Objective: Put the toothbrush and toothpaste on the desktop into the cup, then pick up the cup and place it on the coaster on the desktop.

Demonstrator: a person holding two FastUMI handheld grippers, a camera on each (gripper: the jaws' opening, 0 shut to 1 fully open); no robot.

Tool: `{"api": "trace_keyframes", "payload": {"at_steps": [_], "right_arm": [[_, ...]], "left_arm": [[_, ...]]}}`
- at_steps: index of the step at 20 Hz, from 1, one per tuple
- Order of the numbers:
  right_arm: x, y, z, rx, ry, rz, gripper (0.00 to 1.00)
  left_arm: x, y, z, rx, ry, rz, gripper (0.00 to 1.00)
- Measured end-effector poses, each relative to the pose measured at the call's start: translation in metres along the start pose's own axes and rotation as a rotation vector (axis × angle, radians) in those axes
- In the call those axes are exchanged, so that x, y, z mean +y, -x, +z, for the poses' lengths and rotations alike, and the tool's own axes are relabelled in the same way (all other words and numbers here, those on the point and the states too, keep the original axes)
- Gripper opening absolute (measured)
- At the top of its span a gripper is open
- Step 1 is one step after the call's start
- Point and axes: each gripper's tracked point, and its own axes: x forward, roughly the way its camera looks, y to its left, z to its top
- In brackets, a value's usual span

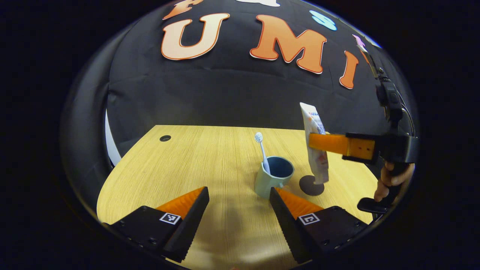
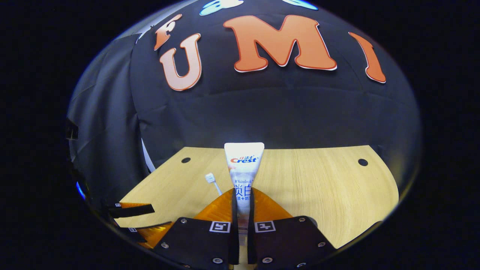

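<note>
Right tool (image 2: 242,210) clamped on the upright toothpaste (image 2: 243,176), left tool (image 1: 238,210) spread apart: carry the tube over the cup (image 1: 273,180), clear of the toothbrush (image 1: 262,150), then lower it straight in.

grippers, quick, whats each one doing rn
Left gripper: open, holding nothing, behind the cup.
Right gripper: shut on the toothpaste tube, held upright above the desk.

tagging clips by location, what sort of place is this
Probably a staged recording booth, not a real bathroom: a bare wooden desktop backed by a black cloth wall, holding just a cup with a toothbrush and a coaster.
</note>
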Motion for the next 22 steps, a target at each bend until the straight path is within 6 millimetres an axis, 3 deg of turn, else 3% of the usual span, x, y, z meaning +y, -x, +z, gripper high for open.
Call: {"api": "trace_keyframes", "payload": {"at_steps": [4, 11, 16, 22], "right_arm": [[0.014, -0.015, 0.007, -0.048, -0.006, 0.036, 0.09], [0.02, -0.043, 0.003, -0.051, -0.035, 0.062, 0.09], [0.02, -0.063, -0.019, -0.013, -0.011, 0.064, 0.09], [0.011, -0.073, -0.038, 0.019, 0.009, 0.019, 0.1]], "left_arm": [[0.005, 0.009, -0.003, 0.002, -0.02, 0.018, 0.98], [0.009, 0.011, -0.016, 0.036, -0.018, 0.04, 0.98], [0.012, 0.006, -0.021, 0.054, -0.008, 0.055, 0.98], [0.014, 0.006, -0.026, 0.074, 0.004, 0.063, 0.98]]}}
